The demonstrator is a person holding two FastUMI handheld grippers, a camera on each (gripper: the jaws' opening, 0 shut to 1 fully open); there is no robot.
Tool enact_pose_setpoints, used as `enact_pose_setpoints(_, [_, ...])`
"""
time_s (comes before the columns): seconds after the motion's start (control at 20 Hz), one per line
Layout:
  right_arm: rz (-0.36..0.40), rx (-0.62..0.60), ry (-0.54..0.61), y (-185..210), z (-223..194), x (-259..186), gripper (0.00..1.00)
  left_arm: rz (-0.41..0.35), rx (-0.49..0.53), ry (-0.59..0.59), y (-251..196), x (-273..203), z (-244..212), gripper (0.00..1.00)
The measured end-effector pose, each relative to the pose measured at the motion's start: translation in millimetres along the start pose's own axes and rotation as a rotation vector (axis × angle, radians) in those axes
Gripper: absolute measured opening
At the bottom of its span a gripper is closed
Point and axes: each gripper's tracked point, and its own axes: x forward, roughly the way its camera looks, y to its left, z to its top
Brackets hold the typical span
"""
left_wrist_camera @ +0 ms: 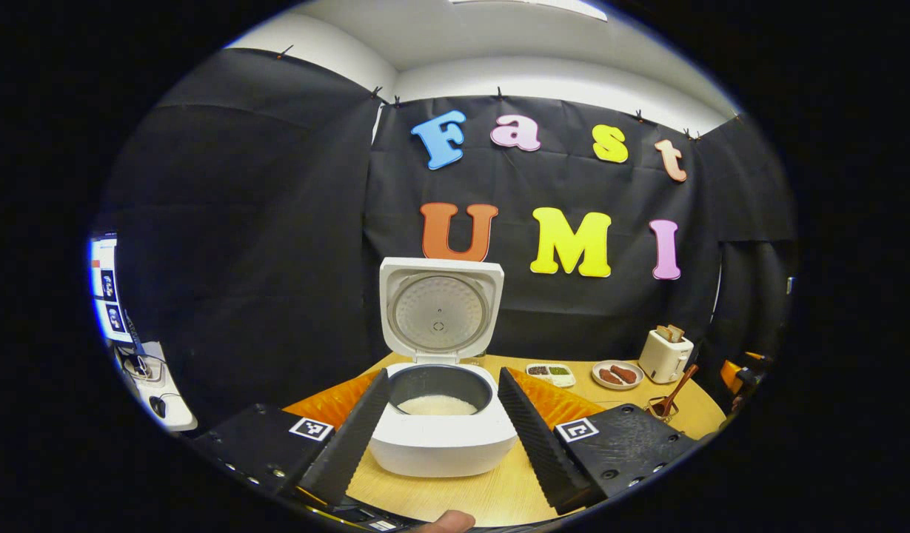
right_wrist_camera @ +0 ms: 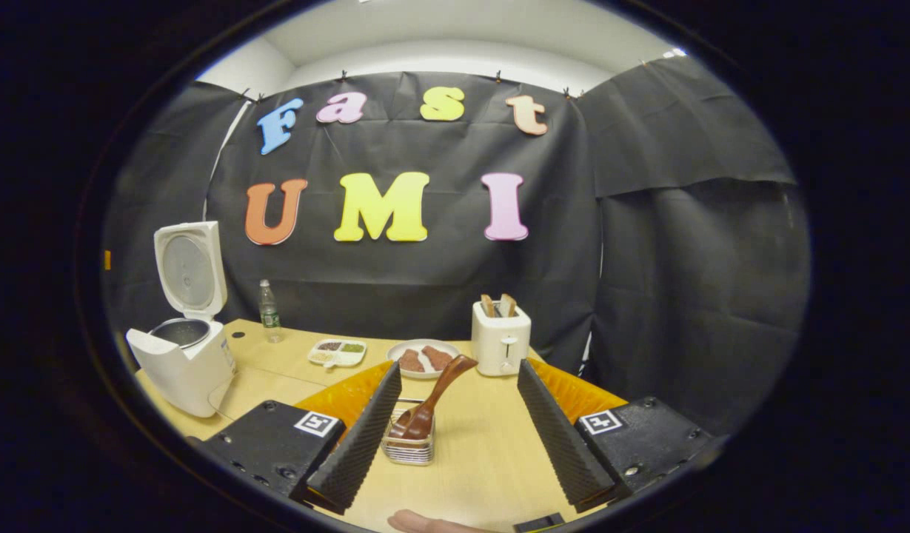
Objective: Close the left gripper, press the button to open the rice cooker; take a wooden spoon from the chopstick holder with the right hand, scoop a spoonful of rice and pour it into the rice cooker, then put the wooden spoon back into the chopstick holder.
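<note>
step: rice cooker [left_wrist_camera: 441, 437] lid up, rice in pot, spoon [right_wrist_camera: 434, 396] sits in holder [right_wrist_camera: 409, 447] | left gripper [left_wrist_camera: 441, 437] spread, right gripper [right_wrist_camera: 455, 437] spread, empty | next: unclear, likely done

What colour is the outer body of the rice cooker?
White. The rice cooker shows it best in the left gripper view, with its lid standing open.

Overhead light is falling evenly across the booth in both gripper views, brightening the pale ceiling [left_wrist_camera: 499, 37] while the black cloth wall [right_wrist_camera: 425, 281] is soaking it up. The wooden worktop [right_wrist_camera: 484, 451] is glowing warm, with soft shadows pooling under the rice cooker [left_wrist_camera: 441, 437]. Fisheye distortion is bending the straight lines near the edges, where detail is softening; the centres are staying sharp.
</note>
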Motion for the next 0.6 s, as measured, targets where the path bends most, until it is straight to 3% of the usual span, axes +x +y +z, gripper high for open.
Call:
enact_pose_setpoints(0.25, [0.020, 0.036, 0.054, 3.1, -41.7, 47.4, 0.99, -0.010, 0.032, -0.061, -5.9, -33.8, 6.9, 0.94])
enact_pose_setpoints(0.5, [0.069, 0.075, 0.128, 15.3, -72.0, 98.1, 1.00, -0.074, 0.049, -0.076, -18.2, -67.7, -1.4, 0.94])
enact_pose_setpoints(0.6, [0.062, 0.072, 0.131, 16.1, -77.1, 115.7, 1.00, -0.055, 0.062, -0.098, -11.8, -75.5, -0.1, 0.94])
